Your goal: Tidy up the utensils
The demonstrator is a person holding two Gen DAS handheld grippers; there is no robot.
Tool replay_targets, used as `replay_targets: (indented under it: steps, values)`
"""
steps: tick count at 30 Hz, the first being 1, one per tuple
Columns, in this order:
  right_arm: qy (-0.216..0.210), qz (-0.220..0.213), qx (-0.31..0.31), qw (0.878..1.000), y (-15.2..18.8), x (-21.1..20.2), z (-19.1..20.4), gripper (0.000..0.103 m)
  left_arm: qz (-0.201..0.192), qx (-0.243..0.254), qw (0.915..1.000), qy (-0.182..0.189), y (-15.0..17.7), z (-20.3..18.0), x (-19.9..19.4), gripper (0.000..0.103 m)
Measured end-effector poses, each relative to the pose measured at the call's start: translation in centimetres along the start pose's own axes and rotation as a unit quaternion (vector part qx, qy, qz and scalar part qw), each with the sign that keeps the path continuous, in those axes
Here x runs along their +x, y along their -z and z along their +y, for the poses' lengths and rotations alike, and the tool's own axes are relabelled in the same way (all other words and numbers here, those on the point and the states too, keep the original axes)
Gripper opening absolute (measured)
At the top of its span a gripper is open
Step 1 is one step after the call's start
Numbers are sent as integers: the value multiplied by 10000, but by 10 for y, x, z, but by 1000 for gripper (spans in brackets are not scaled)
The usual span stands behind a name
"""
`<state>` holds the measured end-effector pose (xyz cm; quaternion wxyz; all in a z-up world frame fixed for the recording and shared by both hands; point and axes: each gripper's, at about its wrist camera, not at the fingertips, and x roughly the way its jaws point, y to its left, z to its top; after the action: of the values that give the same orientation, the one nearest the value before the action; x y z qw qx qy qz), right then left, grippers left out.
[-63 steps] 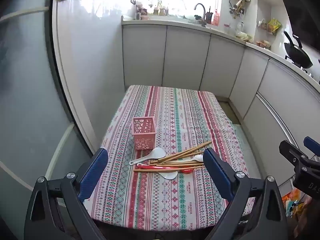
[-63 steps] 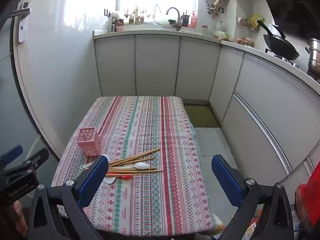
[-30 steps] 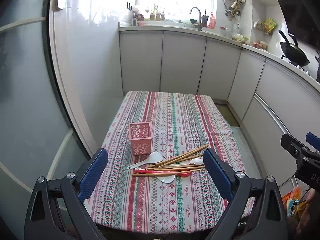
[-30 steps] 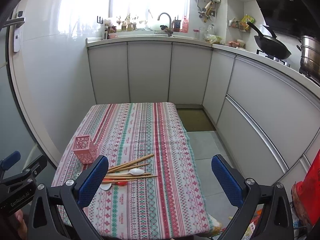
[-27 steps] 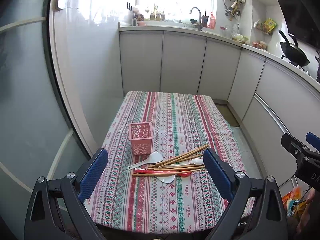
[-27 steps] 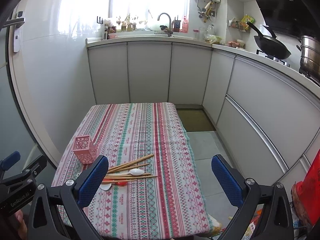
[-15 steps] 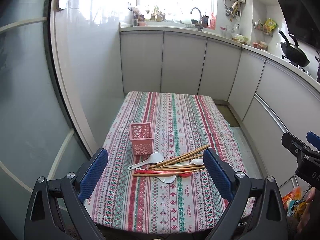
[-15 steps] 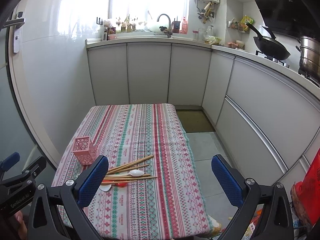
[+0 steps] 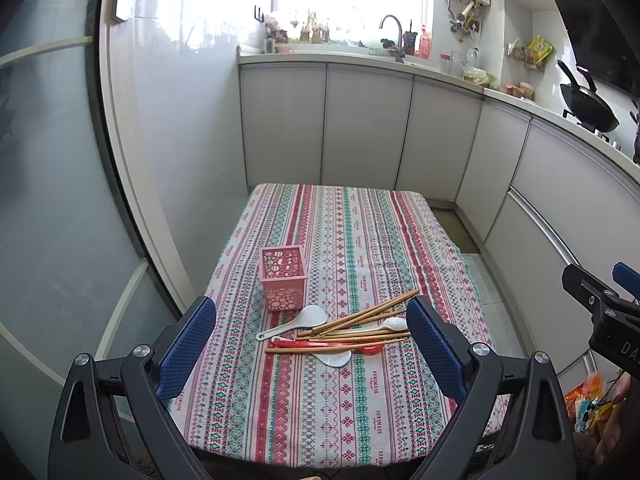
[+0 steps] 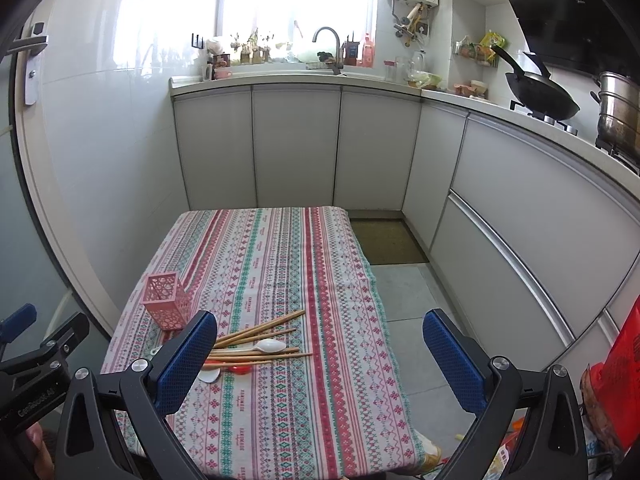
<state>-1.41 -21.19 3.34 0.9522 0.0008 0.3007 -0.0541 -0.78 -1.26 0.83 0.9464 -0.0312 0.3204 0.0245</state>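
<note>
Little has been shifted since earlier: both the left gripper [image 9: 310,344] and right gripper [image 10: 320,354] are held wide, utensils [image 9: 340,332] left untouched beside the pink holder [image 9: 283,278].

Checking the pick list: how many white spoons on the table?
3. One white spoon lies just in front of the pink holder, one among the chopsticks, one nearest the camera. Others may be hidden underneath.
</note>
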Motion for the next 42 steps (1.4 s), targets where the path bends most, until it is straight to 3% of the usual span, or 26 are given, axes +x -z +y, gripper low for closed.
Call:
replay_targets:
  steps: [34, 42]
  values:
    - [192, -155, 58, 9997, 1, 0, -5, 103, -11, 88, 9999, -55, -3, -8, 1, 97]
    - [276, -21, 130, 9995, -12, 31, -10, 103, 180, 311, 9992, 174, -15, -15, 32, 97]
